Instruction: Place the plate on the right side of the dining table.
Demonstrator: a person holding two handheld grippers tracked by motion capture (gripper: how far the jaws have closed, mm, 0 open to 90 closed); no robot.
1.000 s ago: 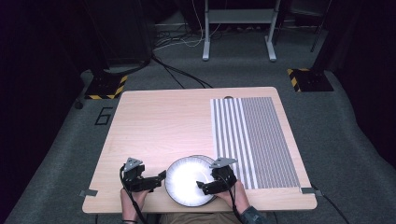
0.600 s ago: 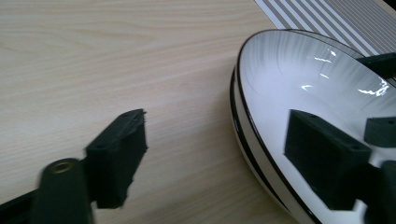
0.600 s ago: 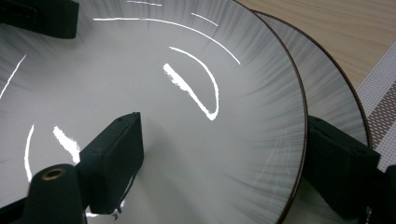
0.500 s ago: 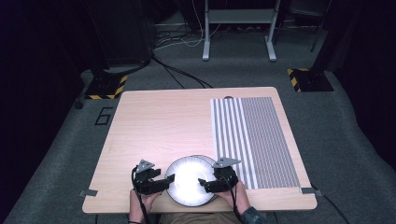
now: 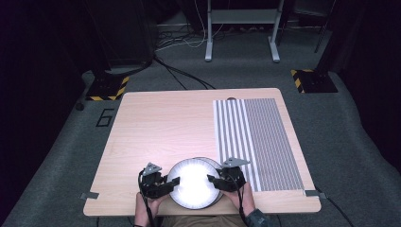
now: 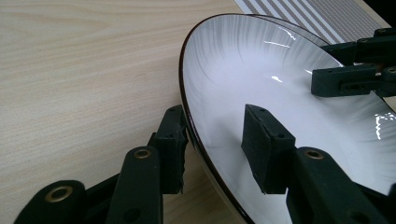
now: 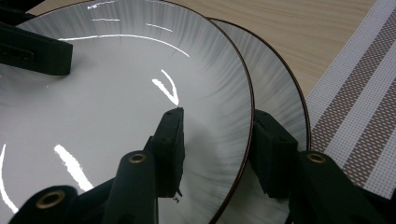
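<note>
Two tongs, left (image 5: 171, 182) and right (image 5: 212, 179), straddle the top plate's (image 5: 194, 182) opposite rims, closing, not yet clamped.

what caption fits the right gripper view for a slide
Right gripper straddling the dark rim of the top plate, a second plate beneath, striped mat alongside.

Dim surroundings, sharp pictures, overhead glare streaks the plate (image 7: 116, 93).

Lower plate (image 7: 280, 93) mostly hidden under the top plate (image 7: 116, 93) — near rims (both) cut off.
</note>
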